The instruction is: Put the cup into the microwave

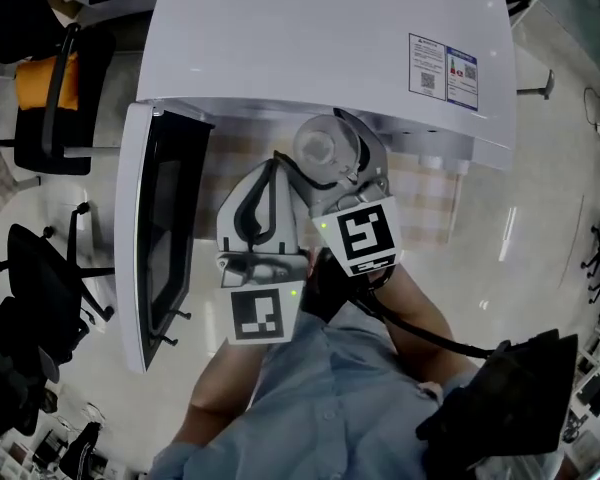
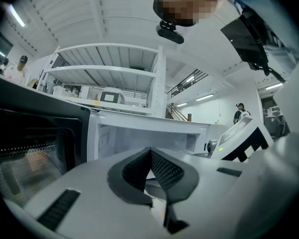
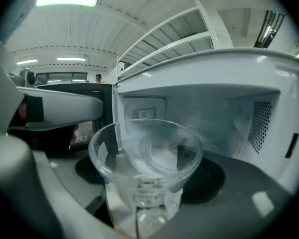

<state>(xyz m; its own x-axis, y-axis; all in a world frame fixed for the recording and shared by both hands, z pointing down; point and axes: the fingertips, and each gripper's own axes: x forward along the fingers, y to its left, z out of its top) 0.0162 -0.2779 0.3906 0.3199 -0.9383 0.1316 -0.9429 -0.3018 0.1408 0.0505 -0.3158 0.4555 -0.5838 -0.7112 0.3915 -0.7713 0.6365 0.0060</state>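
At the open mouth of the microwave (image 1: 310,38), your right tongs (image 3: 143,180) pinch a clear, empty glass cup (image 3: 145,148), held upright at the threshold. Your left tongs (image 2: 150,158), pressed together on nothing, sit beside the swung-open door (image 1: 140,268).

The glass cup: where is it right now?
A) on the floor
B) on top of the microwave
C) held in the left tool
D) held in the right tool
D: in the right gripper view, the clear glass cup sits clamped between the jaws of the right tool, just in front of the open microwave.
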